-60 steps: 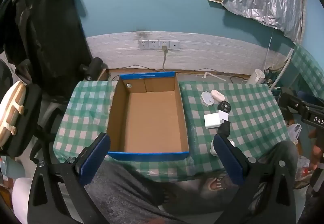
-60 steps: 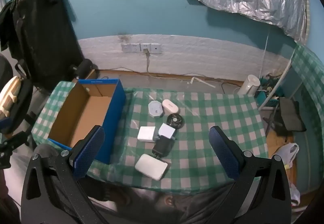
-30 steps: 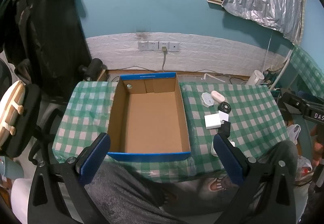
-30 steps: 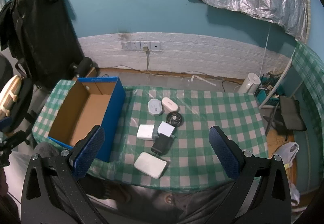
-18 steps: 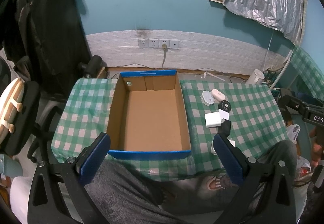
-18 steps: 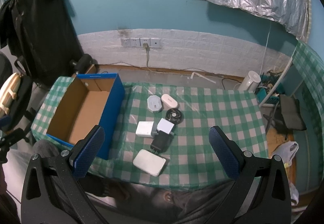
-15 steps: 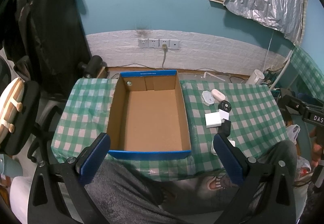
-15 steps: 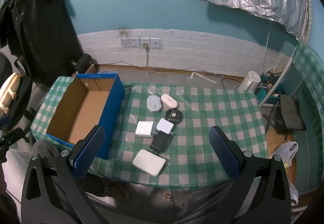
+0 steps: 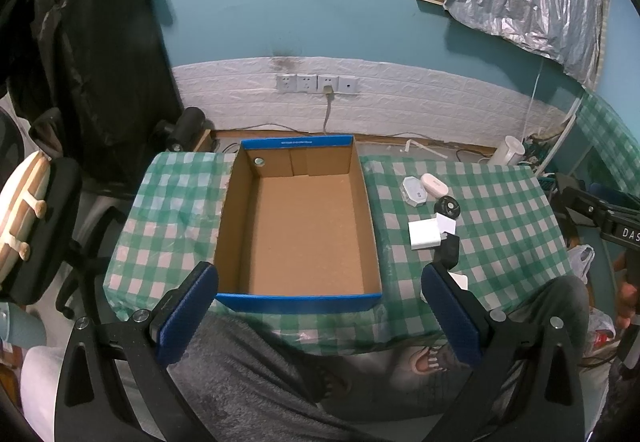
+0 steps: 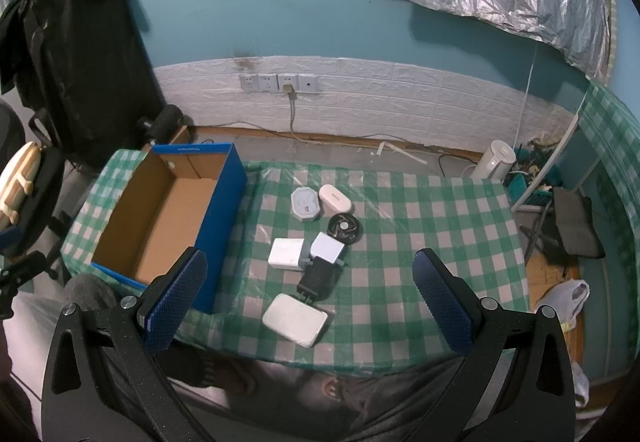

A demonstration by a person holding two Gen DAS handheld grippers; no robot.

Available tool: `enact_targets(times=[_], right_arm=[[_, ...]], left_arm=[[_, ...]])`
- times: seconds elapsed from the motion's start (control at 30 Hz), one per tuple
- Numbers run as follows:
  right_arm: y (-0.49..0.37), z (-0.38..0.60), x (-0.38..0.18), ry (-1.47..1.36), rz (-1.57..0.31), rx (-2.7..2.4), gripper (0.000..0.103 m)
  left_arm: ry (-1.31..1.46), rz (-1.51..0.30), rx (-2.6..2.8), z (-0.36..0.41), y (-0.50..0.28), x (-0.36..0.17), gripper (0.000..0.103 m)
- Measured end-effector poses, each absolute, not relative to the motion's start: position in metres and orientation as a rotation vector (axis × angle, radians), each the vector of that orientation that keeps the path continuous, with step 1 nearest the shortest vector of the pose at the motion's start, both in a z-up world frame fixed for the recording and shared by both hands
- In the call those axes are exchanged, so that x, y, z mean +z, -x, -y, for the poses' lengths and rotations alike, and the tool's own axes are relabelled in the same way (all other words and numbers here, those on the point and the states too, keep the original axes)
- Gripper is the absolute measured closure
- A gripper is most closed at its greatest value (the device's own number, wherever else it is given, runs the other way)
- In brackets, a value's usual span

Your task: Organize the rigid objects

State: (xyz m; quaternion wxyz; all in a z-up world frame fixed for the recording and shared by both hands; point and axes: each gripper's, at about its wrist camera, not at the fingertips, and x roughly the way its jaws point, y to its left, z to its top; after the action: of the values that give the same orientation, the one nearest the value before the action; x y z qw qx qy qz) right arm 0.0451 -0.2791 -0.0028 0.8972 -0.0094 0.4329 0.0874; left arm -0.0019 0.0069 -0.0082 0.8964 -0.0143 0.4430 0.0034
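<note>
An empty blue cardboard box (image 9: 298, 226) (image 10: 160, 226) stands open on the green checked table (image 9: 500, 210) (image 10: 420, 242). Right of it lie several small objects: a white flat case (image 10: 295, 319), a black charger (image 10: 318, 276), a white square adapter (image 10: 287, 254), a pale cube (image 10: 328, 247), a black round disc (image 10: 344, 227), a grey hexagonal case (image 10: 306, 205) and a white oval case (image 10: 335, 198). My left gripper (image 9: 320, 314) is open, empty, above the box's near edge. My right gripper (image 10: 308, 302) is open, empty, high above the white flat case.
A black chair with a wooden object (image 9: 24, 202) stands left of the table. A dark jacket (image 9: 80, 42) hangs on the wall. Wall sockets and a cable (image 10: 290, 90) are behind. A white cylinder (image 10: 496, 158) and clutter sit on the floor at right.
Both grippers have drifted slightly; the objects sit a little lower in the right wrist view. Nothing was picked up or moved on the table.
</note>
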Motion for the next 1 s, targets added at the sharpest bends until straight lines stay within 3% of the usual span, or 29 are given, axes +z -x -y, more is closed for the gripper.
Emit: enact_targets(times=[1.0], right_arm=[[-0.0421, 0.2729, -0.0072, 0.031, -0.898, 0.197, 0.002]], left_arm=[[0.034, -0.927, 0.015, -0.0114, 0.0084, -0.0122, 0.001]])
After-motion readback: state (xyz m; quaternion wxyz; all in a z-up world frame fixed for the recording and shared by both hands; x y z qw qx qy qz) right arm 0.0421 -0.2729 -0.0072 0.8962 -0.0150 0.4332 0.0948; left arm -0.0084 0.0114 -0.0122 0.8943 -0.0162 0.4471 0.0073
